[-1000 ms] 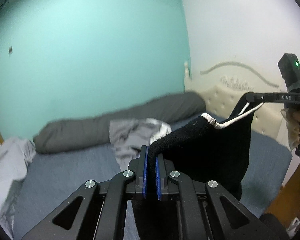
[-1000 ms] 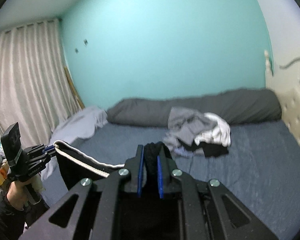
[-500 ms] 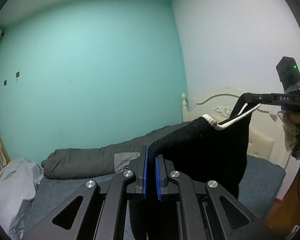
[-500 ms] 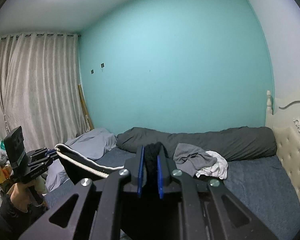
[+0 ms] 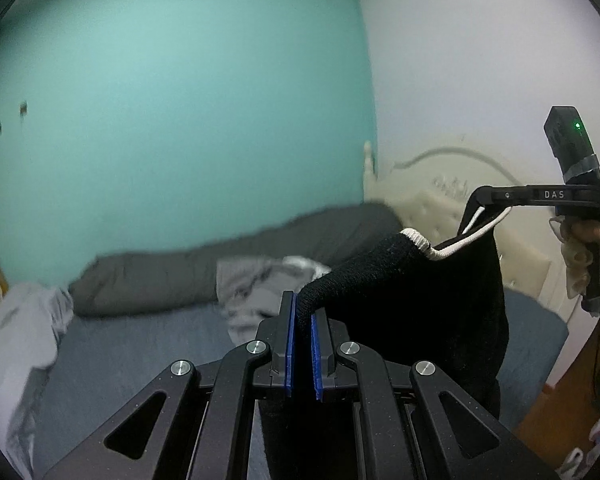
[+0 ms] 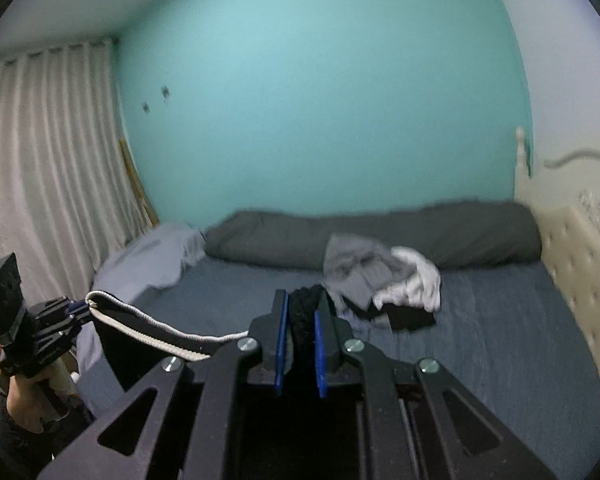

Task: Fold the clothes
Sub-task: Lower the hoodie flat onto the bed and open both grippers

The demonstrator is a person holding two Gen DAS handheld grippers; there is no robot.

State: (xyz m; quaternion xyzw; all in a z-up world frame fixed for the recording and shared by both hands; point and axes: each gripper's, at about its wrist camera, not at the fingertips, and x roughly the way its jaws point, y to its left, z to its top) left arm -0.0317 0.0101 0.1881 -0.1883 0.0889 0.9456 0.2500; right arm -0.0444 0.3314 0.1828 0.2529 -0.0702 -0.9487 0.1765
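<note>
Aloft, both jaws pinch a black ribbed knit garment [image 5: 400,280] with white cord trim.

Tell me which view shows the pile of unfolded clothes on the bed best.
The right wrist view: the pile of unfolded clothes lies in full sight on the bed, grey, white and dark pieces apart. In the left wrist view the pile is blurred and partly hidden behind the left tool and the black garment.
</note>
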